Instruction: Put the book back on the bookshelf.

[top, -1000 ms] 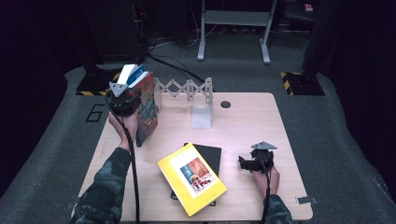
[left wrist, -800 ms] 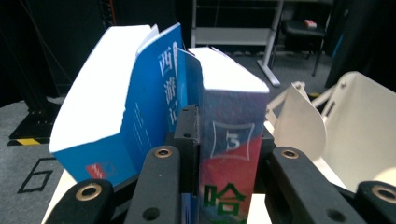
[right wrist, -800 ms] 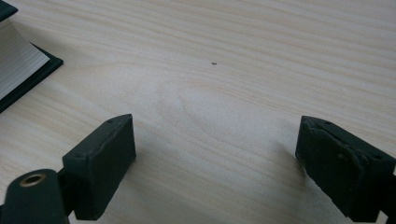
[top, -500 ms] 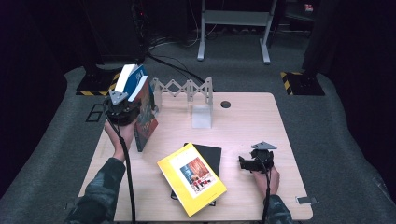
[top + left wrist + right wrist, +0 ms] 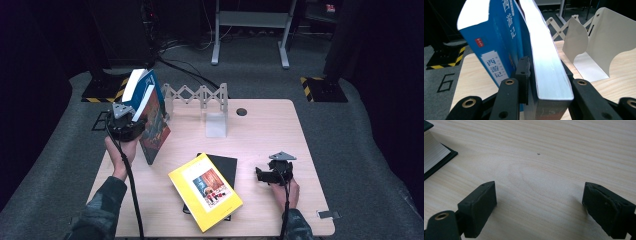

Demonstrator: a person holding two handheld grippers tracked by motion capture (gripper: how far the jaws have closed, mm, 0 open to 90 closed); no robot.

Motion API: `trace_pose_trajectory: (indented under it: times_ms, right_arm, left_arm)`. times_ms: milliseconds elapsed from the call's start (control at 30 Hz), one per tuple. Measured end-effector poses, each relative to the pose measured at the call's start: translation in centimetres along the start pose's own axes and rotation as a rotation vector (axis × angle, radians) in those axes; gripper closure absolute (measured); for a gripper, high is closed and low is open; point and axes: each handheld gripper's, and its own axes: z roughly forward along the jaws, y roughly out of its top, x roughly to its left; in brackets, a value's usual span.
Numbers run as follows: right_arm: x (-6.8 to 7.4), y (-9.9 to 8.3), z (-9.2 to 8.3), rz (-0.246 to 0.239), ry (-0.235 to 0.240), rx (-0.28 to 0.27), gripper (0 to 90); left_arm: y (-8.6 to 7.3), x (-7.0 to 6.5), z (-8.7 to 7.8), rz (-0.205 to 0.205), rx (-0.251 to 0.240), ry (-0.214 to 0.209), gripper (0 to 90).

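Note:
My left gripper (image 5: pixel 129 124) is over the table's far left, shut on a thick book with pale page edges (image 5: pixel 549 62) and a dark red picture cover (image 5: pixel 156 131). The book stands tilted, its lower corner on the table. A blue book (image 5: pixel 491 47) leans against it, outside my left jaw; its top (image 5: pixel 150 84) shows above the gripper. My right gripper (image 5: pixel 266 175) rests low at the right of the table, open, with only bare wood between its pads (image 5: pixel 479 205).
A white folding book rack (image 5: pixel 197 95) with an upright end plate (image 5: pixel 599 42) stands at the table's far edge. A yellow book (image 5: pixel 205 192) lies on a black one (image 5: pixel 226 164) near the front middle. A round hole (image 5: pixel 241 112) is behind the rack.
My left hand has carried the two books a little toward the near side of the table. The right gripper has kept still.

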Motion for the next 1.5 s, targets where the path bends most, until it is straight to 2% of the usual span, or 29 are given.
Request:
trace_pose_trajectory:
  times_ms: [267, 333, 533, 633, 733, 800, 900, 1033, 1167, 1333, 1500]
  right_arm:
    - [0.0, 0.0, 0.0, -0.002, -0.003, 0.0, 11.5]
    - [0.0, 0.0, 0.0, -0.001, -0.003, 0.0, 11.5]
    - [0.0, 0.0, 0.0, 0.0, 0.002, 0.002, 11.7]
    - [0.0, 0.0, 0.0, 0.0, 0.002, 0.002, 11.9]
    - [0.0, 0.0, 0.0, 0.0, 0.003, 0.001, 12.0]
    - [0.0, 0.0, 0.0, 0.001, 0.003, 0.002, 12.0]
    - [0.0, 0.0, 0.0, 0.003, 0.006, 0.003, 12.1]
    - [0.0, 0.0, 0.0, 0.004, 0.006, 0.003, 12.1]
    - [0.0, 0.0, 0.0, 0.005, 0.006, 0.004, 12.2]
    - [0.0, 0.0, 0.0, 0.004, 0.008, 0.003, 12.3]
    - [0.0, 0.0, 0.0, 0.006, 0.007, 0.004, 12.3]
  left_arm:
    - [0.7, -0.5, -0.1, 0.038, 0.002, -0.024, 68.1]
    - [1.1, -0.8, 0.2, 0.059, 0.019, -0.026, 66.8]
    - [2.1, -1.1, 1.1, 0.082, 0.053, -0.028, 61.1]
    - [2.5, -1.1, 1.5, 0.105, 0.076, -0.03, 61.7]
    - [2.8, -0.9, 1.9, 0.102, 0.088, -0.02, 64.5]
    - [2.8, -0.8, 2.2, 0.097, 0.081, -0.019, 64.3]
    - [3.2, -0.5, 2.5, 0.103, 0.1, -0.009, 61.3]
    - [3.5, -0.4, 3.0, 0.107, 0.118, -0.015, 61.6]
    - [3.7, -0.3, 3.3, 0.123, 0.133, -0.014, 69.2]
    - [3.5, -0.1, 3.2, 0.093, 0.117, -0.031, 73.2]
    - [3.3, -0.2, 3.2, 0.082, 0.097, -0.032, 73.8]
